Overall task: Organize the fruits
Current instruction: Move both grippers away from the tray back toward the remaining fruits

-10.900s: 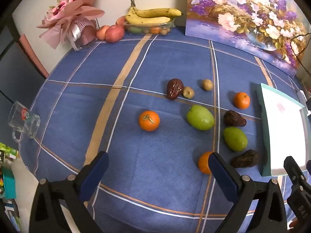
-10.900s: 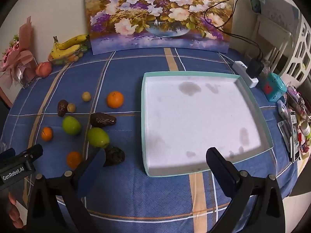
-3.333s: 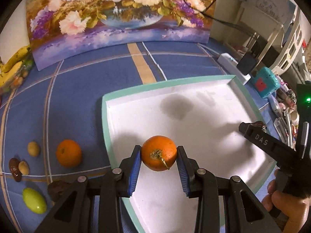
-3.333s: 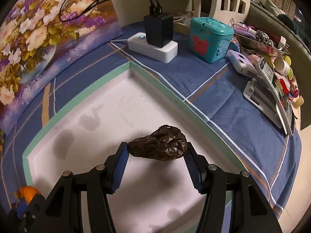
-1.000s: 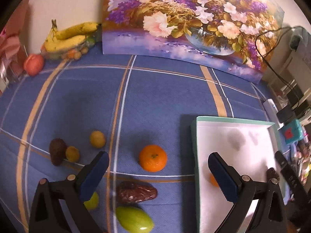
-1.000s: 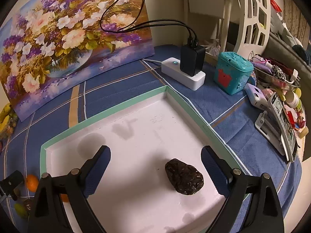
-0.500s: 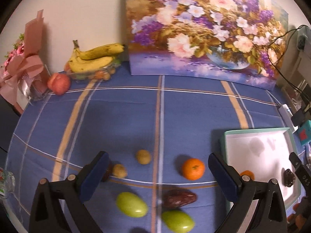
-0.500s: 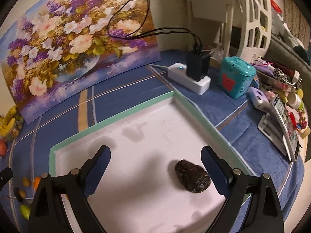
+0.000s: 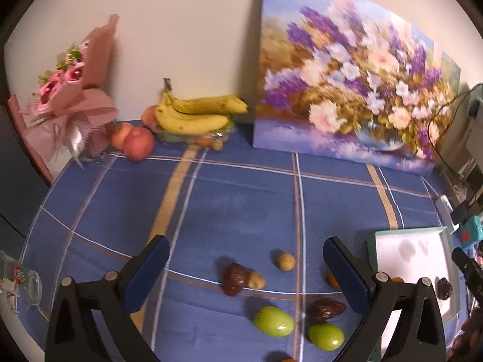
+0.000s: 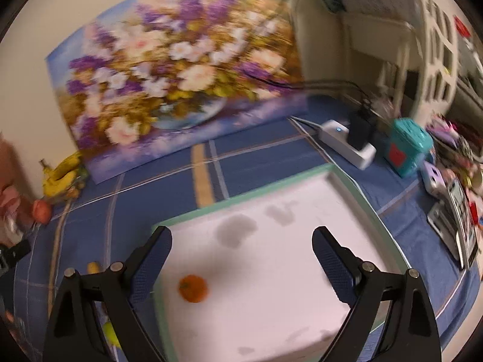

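My left gripper [image 9: 244, 256] is open and empty above the blue cloth. Loose fruit lies below it: two dark dates [image 9: 234, 274] [image 9: 326, 309], two small yellow-brown fruits [image 9: 256, 280] [image 9: 286, 261], two green fruits [image 9: 273, 321] [image 9: 326, 336], and an orange [image 9: 331, 279] partly behind the right finger. The white tray [image 9: 372, 241] at the right holds an orange [image 9: 397, 279] and a dark wrinkled fruit [image 9: 444, 288]. My right gripper [image 10: 241, 241] hangs open and empty over the tray [image 10: 241, 202]. That view shows only the orange [image 10: 193, 288].
Bananas [image 9: 196, 114], apples [image 9: 135, 141] and a pink bouquet [image 9: 69, 99] line the back wall beside a flower painting [image 9: 347, 90]. A glass mug [image 9: 18, 283] lies at the left edge. A power strip [image 10: 347, 144], a teal box [image 10: 407, 147] and clutter stand right of the tray.
Both grippers set their fruit down in the tray, opened and drew back upward. The left view swung left onto the loose fruit. The dark fruit has left the right view.
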Demonstrator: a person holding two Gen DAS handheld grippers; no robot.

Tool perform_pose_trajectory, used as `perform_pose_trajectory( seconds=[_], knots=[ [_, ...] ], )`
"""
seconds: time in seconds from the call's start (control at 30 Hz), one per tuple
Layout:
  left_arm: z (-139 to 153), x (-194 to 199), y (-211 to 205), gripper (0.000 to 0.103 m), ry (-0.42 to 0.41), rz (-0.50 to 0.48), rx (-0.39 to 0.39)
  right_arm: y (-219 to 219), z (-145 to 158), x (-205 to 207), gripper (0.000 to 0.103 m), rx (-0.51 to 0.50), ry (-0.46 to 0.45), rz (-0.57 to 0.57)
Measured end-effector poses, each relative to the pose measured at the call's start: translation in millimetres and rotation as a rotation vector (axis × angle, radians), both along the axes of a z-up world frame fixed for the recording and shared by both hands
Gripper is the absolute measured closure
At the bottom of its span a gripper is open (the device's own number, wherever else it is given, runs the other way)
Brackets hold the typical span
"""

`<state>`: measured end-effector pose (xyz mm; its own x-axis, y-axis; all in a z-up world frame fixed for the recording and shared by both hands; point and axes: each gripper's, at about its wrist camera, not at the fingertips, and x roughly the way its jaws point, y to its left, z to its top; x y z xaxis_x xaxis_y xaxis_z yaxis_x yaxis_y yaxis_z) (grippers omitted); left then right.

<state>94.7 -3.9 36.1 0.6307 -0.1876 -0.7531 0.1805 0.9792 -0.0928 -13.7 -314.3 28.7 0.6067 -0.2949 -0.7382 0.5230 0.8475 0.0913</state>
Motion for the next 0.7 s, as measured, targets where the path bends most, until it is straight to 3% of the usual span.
perform_pose_trajectory(
  seconds=[0.27,0.7],
  knots=[
    [8,-2,42,0.0,-0.003,0.07,0.012,53,11,18,0.009,0.063,0.015,0.102],
    [-1,4,85,0.0,0.043,0.116,-0.051,112,12,32,0.009,0.128,0.033,0.212]
  ],
)
